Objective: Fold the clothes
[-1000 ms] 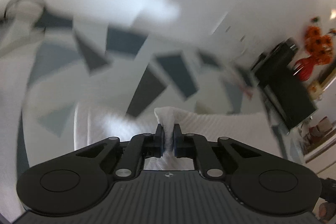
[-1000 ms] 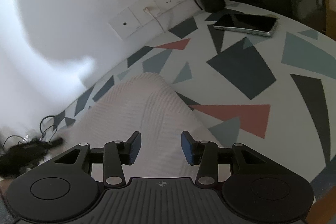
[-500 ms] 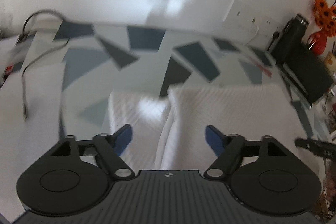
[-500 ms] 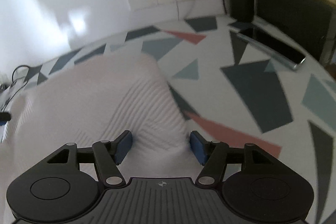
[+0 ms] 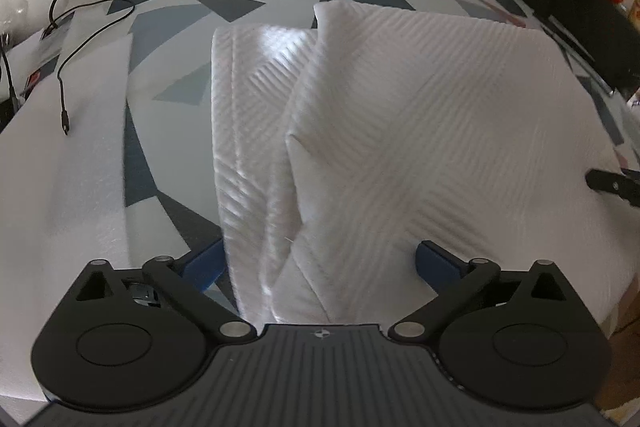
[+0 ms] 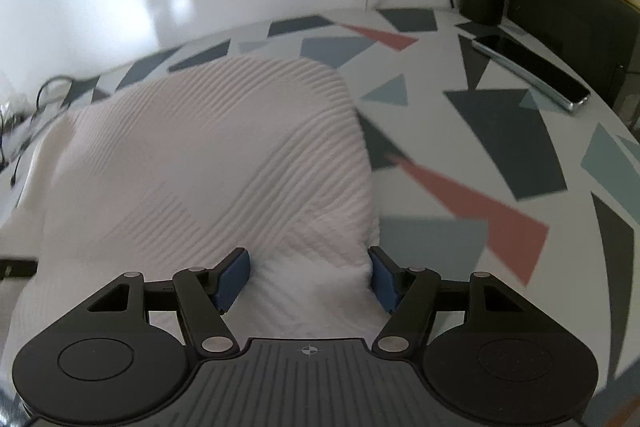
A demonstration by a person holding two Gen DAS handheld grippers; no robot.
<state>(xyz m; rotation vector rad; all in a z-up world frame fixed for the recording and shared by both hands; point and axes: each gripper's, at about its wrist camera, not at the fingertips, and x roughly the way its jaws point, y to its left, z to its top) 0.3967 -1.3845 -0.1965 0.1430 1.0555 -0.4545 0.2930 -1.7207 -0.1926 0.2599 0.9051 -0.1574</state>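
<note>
Lying folded on the patterned table (image 5: 168, 39), the white ribbed garment (image 5: 420, 115) shows one layer lapped over another, a narrower strip exposed along its left side. The left gripper (image 5: 320, 263) is spread wide, its blue pads either side of the near edge of the cloth, pinching nothing. The right gripper (image 6: 310, 277) is likewise spread, its pads flanking the garment's near right corner (image 6: 312, 267). A phone (image 6: 532, 71) lies far right, well apart from the cloth. A black cable (image 5: 80, 27) lies far left.
</note>
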